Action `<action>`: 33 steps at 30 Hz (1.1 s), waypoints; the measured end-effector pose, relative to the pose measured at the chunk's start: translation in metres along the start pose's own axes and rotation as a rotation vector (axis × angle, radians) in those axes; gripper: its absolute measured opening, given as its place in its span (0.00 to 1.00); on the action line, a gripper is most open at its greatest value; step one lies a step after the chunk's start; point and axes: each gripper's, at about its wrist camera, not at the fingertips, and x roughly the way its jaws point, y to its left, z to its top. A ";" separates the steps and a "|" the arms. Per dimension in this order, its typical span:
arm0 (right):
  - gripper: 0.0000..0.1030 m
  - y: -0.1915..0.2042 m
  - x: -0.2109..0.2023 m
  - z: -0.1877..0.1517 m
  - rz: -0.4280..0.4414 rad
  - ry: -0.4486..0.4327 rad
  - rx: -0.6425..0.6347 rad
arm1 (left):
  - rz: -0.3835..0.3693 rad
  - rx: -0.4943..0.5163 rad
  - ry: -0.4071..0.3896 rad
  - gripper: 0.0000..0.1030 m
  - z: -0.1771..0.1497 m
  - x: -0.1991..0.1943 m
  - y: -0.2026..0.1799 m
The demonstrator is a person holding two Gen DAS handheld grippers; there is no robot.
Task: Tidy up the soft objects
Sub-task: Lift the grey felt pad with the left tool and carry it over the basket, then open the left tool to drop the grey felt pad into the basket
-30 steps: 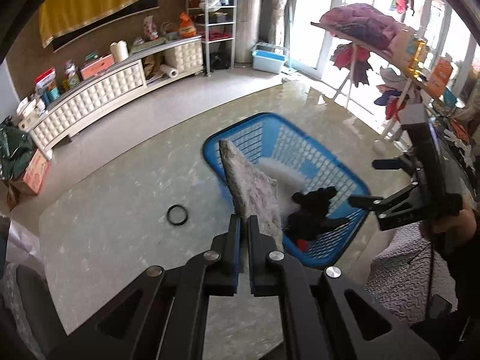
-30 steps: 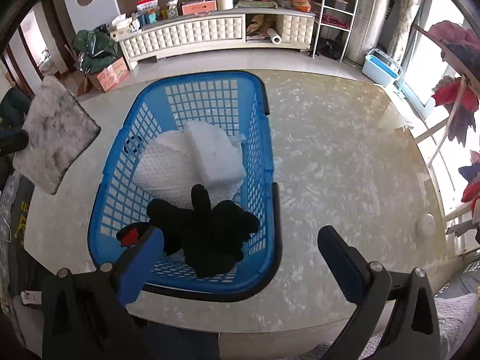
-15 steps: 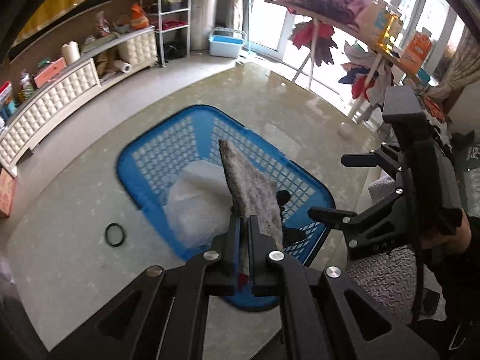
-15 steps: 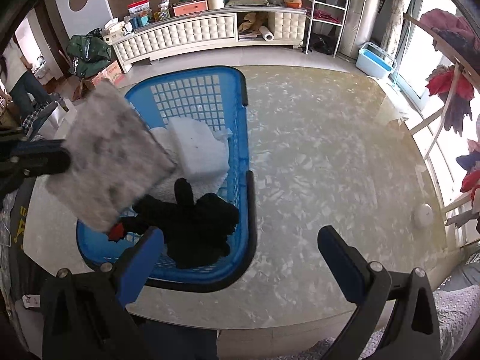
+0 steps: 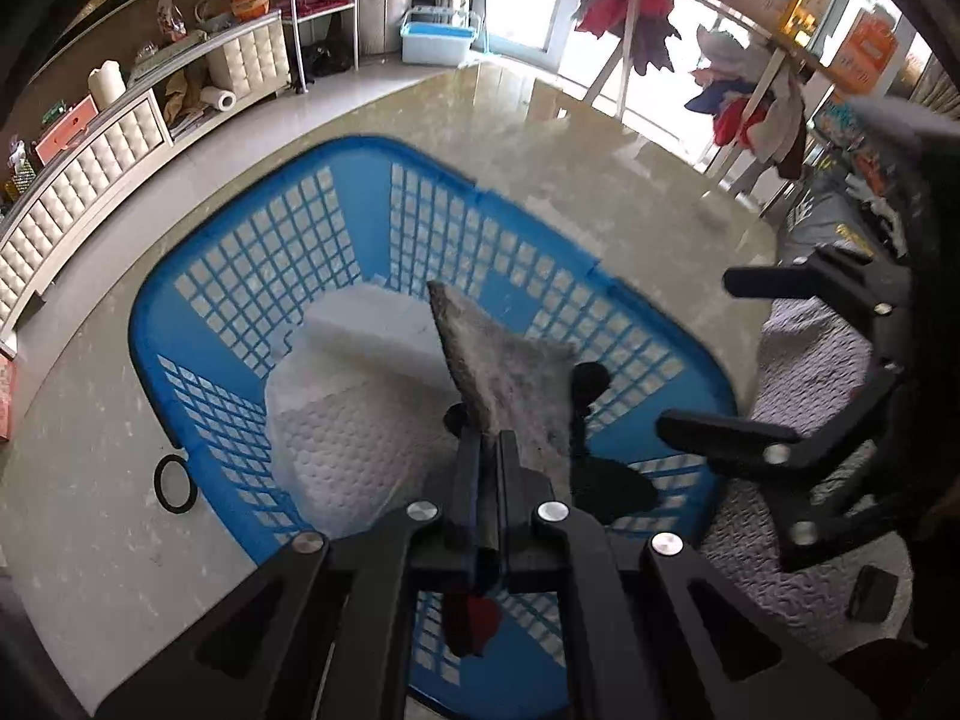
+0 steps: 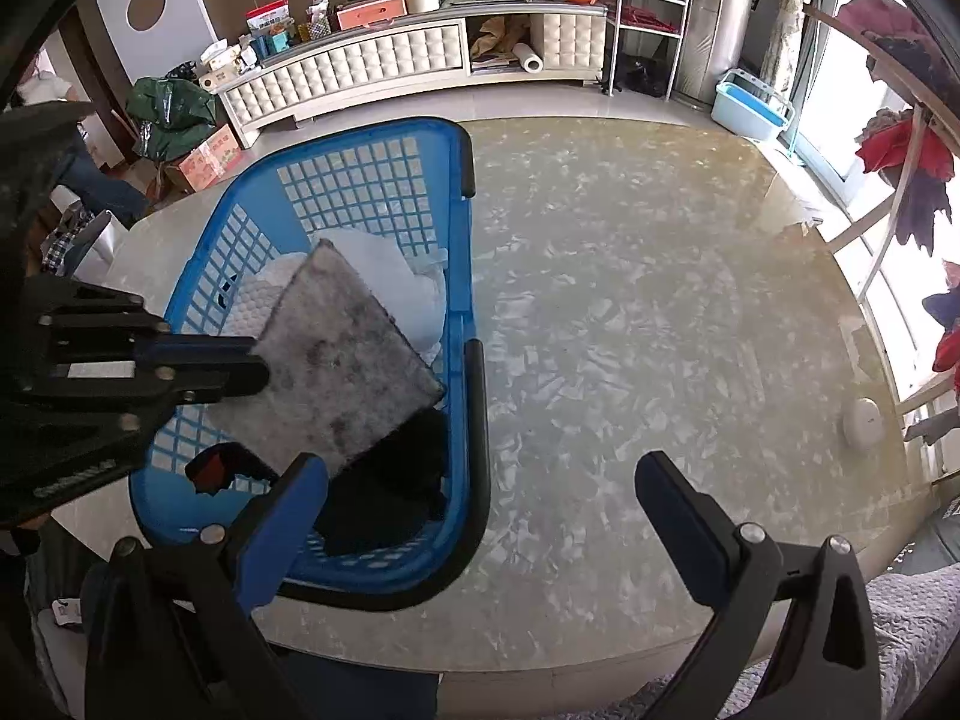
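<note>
My left gripper (image 5: 489, 450) is shut on a grey fuzzy pad (image 5: 510, 372) and holds it in the air over the blue laundry basket (image 5: 240, 264). The right wrist view shows the pad (image 6: 342, 360) flat above the basket (image 6: 366, 180), with the left gripper (image 6: 252, 360) at its left edge. In the basket lie white padded sheets (image 5: 354, 420) and a black soft item (image 6: 390, 486) with a red patch (image 6: 213, 471). My right gripper (image 6: 480, 504) is open and empty, over the table (image 6: 630, 312) just right of the basket's near corner. It also shows in the left wrist view (image 5: 708, 360).
A black ring (image 5: 174, 483) lies on the table left of the basket. A small white round object (image 6: 861, 420) sits near the table's right edge. A grey quilted seat (image 5: 804, 516) is beside the table. A clothes rack (image 6: 900, 138) stands to the right.
My left gripper has carried the grey pad from left of the basket to above its middle. The right gripper has stayed open and shifted a little to the right.
</note>
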 end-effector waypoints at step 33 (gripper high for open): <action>1.00 -0.007 -0.001 0.002 0.039 0.047 0.031 | 0.114 0.032 0.050 0.82 0.000 0.004 0.005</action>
